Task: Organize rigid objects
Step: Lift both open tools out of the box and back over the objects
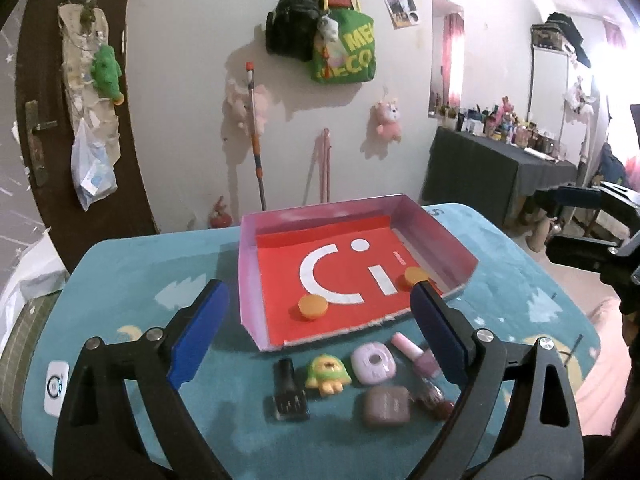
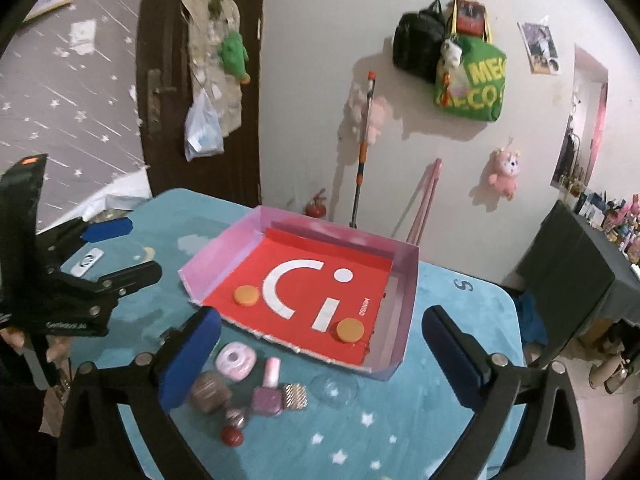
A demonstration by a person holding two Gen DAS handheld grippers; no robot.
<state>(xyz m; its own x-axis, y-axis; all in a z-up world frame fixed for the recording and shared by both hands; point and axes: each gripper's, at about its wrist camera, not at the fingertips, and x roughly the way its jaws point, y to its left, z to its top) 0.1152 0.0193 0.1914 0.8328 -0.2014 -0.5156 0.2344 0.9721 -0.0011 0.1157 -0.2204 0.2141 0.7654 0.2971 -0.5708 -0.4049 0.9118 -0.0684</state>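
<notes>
Orange discs (image 1: 313,307) (image 1: 416,276) sit in the red tray (image 1: 250,276); left gripper (image 1: 320,328) and right gripper (image 2: 320,356) gape empty, trinkets (image 1: 374,362) unsorted.

Glossy cardboard tray (image 1: 436,236), fuzzy tablecloth (image 1: 140,280)

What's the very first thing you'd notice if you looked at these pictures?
The big red tray with pale pink walls, in the middle of the blue table, holding two orange discs near its front edge. In front of it sit small toys and bottles, like a green-and-yellow frog figure.
</notes>
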